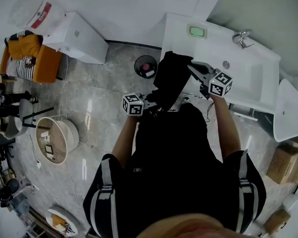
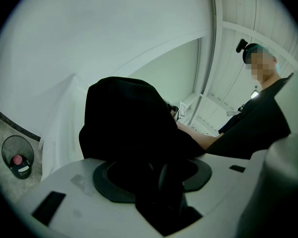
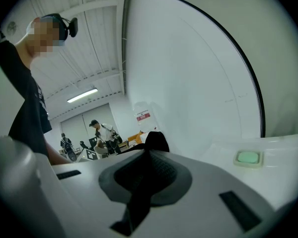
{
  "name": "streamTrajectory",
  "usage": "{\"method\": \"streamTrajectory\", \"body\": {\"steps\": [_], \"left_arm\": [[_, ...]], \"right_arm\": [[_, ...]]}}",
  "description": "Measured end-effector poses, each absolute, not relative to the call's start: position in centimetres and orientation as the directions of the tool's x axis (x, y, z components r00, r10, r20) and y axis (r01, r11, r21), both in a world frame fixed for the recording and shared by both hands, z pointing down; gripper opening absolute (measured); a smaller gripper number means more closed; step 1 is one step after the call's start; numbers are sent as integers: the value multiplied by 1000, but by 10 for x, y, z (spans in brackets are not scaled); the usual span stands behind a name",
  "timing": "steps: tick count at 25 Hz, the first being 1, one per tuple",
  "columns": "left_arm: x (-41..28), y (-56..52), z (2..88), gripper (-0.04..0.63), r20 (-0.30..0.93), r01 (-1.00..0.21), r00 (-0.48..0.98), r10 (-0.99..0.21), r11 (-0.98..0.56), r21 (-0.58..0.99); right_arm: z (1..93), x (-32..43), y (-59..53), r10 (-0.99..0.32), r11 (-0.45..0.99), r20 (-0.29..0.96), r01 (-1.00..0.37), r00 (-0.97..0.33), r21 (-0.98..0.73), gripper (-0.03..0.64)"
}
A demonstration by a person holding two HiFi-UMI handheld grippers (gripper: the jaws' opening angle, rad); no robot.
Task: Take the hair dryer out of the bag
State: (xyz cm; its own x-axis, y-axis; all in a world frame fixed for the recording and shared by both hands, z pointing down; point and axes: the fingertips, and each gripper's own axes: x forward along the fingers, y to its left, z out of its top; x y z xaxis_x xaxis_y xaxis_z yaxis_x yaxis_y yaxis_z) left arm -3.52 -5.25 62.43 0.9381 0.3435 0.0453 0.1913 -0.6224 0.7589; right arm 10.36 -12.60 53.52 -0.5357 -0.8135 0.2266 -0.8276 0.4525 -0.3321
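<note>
Left tongs (image 2: 164, 185) clamp black bag (image 2: 129, 125); right tongs (image 3: 145, 170) pinch edge; faucet (image 1: 242, 37) only overhead.

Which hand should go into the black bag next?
Probably the right gripper: its fingers pinch only a thin edge of the bag, easy to release. The left gripper clamps the bag's bulk, steadying it. No hair dryer shows yet.

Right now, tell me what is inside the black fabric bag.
The black fabric bag shows only its dark outer cloth in all three views. Its interior is covered, so whether the hair dryer is in there cannot be seen.
</note>
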Motion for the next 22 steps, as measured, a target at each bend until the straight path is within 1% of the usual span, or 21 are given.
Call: {"method": "streamTrajectory", "body": {"steps": [8,22], "left_arm": [[-37,-53,625,192,46,200,931,362,-614,764],[-39,-53,623,192,27,227,923,384,-599,768]], "right_arm": [[528,135,-130,-853,393,229,-866,-469,-308,68],[476,202,-137,-947,255,129,-931,-295,-262,67]]}}
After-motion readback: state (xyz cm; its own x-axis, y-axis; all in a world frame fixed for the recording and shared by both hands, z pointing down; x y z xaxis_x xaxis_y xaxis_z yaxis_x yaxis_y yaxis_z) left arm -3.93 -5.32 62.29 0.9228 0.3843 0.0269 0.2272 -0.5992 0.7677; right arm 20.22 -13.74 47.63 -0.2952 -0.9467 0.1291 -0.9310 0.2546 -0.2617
